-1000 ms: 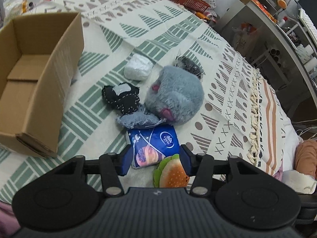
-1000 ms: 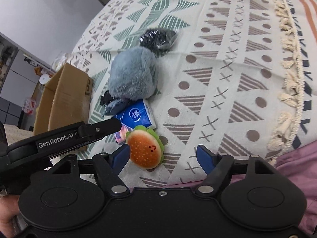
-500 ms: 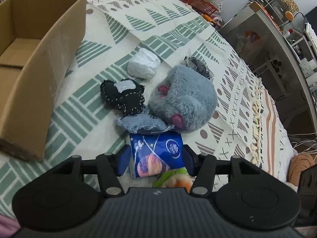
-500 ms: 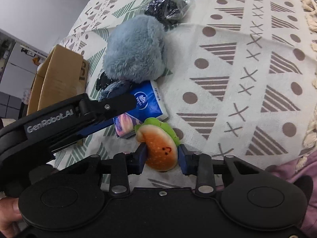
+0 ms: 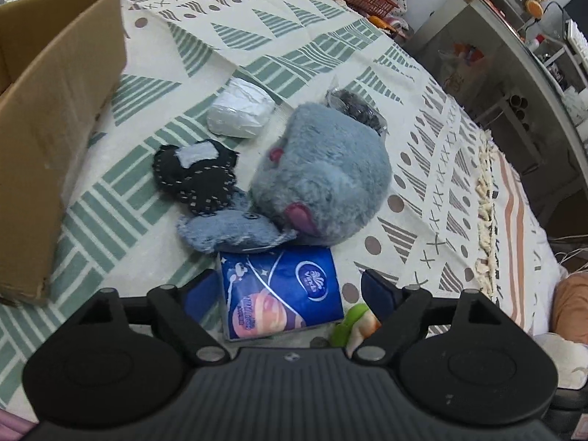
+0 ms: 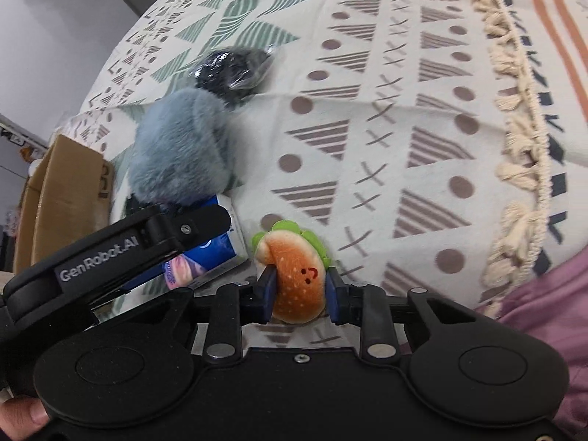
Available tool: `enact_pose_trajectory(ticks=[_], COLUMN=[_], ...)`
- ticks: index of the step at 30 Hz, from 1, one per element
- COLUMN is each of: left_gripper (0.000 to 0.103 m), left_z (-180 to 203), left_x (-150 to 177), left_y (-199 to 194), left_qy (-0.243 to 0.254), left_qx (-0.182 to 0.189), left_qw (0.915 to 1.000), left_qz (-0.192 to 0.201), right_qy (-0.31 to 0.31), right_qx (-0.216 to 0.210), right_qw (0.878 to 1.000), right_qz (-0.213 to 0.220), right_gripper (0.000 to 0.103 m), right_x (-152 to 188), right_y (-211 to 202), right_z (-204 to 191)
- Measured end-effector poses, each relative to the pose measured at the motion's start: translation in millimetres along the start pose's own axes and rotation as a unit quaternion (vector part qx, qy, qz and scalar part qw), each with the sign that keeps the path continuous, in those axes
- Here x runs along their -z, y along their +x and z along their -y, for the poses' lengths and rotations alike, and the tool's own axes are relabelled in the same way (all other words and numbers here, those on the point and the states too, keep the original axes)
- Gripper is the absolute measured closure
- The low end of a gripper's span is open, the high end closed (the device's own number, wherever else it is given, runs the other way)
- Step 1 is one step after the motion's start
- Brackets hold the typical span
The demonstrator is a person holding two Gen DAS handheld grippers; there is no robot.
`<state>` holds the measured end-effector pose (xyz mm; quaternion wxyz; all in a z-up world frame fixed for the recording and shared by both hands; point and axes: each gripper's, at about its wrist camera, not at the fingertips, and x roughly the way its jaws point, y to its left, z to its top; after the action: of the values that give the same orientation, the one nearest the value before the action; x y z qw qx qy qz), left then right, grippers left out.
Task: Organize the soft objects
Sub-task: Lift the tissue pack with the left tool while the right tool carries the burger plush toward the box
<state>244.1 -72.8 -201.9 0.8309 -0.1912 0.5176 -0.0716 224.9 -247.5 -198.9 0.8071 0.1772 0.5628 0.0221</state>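
**Right-wrist view: burger plush pinched; tissue pack framed by spread fingers**

Right-wrist footage shows the right gripper (image 6: 299,288) pressed in on a small hamburger plush (image 6: 297,275), whose bun is squeezed between the two blue pads while its green lettuce frill sticks out beyond them. The gripper is held low over the patterned bedspread (image 6: 386,117), pointing across it. A fingertip of the person's hand (image 6: 22,417) is seen at the lower left edge.

The left gripper (image 5: 281,288) is held with its fingers spread wide on either side of a blue tissue pack (image 5: 283,294); whether the pads touch the pack cannot be told. The pack lies flat on the bedspread, just in front of a grey plush toy (image 5: 323,180) and beside the burger plush.

Taking the grey plush toy as landmark: a black stitched fabric piece (image 5: 196,176) lies just to its left, a white wrapped bundle (image 5: 240,112) beyond that, and a dark item in clear wrapping (image 5: 354,104) touches its far side. A cardboard box (image 5: 55,128) stands well to its left, open at the top; only bare flaps and an inner wall are visible inside.
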Motion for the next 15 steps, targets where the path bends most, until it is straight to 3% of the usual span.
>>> enact_pose_trajectory(ticks=[7, 15], left_gripper=[0.020, 0.031], left_z=[19.0, 16.5], left_x=[10.0, 12.2], left_y=[10.1, 6.0], left_qy=[0.042, 0.040], left_qx=[-0.052, -0.065], left_qw=[0.9977, 0.9969], left_qz=[0.014, 0.017], right_qy=[-0.003, -0.034], right_qx=[0.005, 0.009], right_qw=[1.000, 0.999], right_qz=[0.000, -0.007], right_gripper=[0.076, 0.069], right_x=[0.5, 0.4], right_y=[3.7, 10.4], right_z=[1.1, -7.8])
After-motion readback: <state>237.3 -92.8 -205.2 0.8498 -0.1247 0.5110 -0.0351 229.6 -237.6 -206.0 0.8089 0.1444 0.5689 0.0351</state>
